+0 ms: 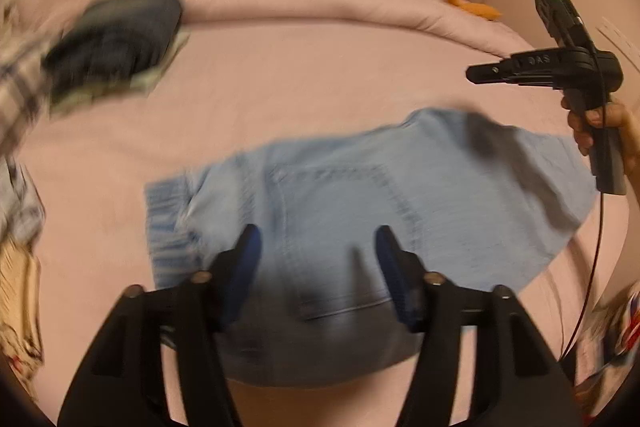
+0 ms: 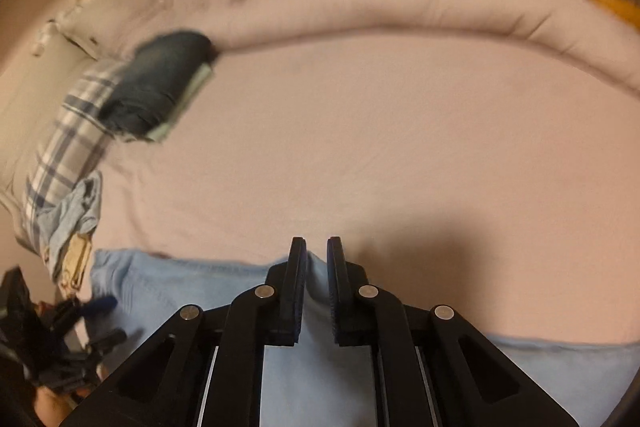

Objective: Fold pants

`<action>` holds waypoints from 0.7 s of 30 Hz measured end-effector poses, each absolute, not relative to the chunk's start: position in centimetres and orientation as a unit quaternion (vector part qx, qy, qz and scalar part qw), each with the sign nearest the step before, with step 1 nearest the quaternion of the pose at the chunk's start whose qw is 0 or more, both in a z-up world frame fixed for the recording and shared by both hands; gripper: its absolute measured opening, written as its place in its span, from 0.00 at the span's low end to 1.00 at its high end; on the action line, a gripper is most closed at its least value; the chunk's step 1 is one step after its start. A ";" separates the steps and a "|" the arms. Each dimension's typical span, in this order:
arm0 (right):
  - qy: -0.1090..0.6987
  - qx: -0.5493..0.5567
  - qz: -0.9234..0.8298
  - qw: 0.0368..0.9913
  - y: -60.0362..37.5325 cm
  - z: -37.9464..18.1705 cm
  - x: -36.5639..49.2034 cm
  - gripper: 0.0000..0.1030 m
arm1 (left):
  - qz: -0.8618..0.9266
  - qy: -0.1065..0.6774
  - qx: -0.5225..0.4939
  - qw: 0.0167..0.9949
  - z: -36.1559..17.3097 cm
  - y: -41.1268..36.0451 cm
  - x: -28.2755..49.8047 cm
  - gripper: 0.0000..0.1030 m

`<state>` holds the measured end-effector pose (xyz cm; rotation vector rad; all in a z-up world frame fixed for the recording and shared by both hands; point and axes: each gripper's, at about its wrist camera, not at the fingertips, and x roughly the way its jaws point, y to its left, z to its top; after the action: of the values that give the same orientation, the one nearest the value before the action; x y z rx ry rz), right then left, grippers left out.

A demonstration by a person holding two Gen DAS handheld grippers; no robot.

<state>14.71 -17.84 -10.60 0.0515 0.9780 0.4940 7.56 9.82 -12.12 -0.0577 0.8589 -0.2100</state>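
The folded pants (image 1: pixel 360 227) lie crosswise at lower centre under the spread left gripper (image 1: pixel 318 247); the right gripper (image 2: pixel 316 267), nearly together, holds nothing.

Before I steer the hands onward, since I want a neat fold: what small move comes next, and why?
Probably lower the left gripper onto the jeans and pinch their near edge. It hangs wide open above them, holding nothing, while the right gripper is lifted off the bed, jaws nearly shut; whether cloth sits between them is unclear.
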 end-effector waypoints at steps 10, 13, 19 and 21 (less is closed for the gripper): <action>0.469 -0.054 0.229 0.851 -23.1 -12.8 9.8 0.08 | -0.203 0.441 -0.062 0.872 -13.3 2.0 14.6 0.69; 0.477 -0.065 0.231 0.845 -21.9 -14.8 11.5 0.08 | -0.168 0.469 -0.037 0.866 -15.4 0.8 16.4 0.66; 0.483 0.063 0.191 0.852 -25.9 -16.2 16.4 0.08 | -0.172 0.481 -0.058 0.858 -16.1 3.3 15.8 0.55; 0.479 0.083 0.143 0.862 -28.0 -15.7 17.1 0.08 | -0.166 0.487 -0.052 0.856 -15.9 3.3 15.7 0.54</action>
<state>17.07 -28.04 -15.70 0.1738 1.0057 0.2998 15.66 3.31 -15.91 -0.1088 1.0230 -0.3498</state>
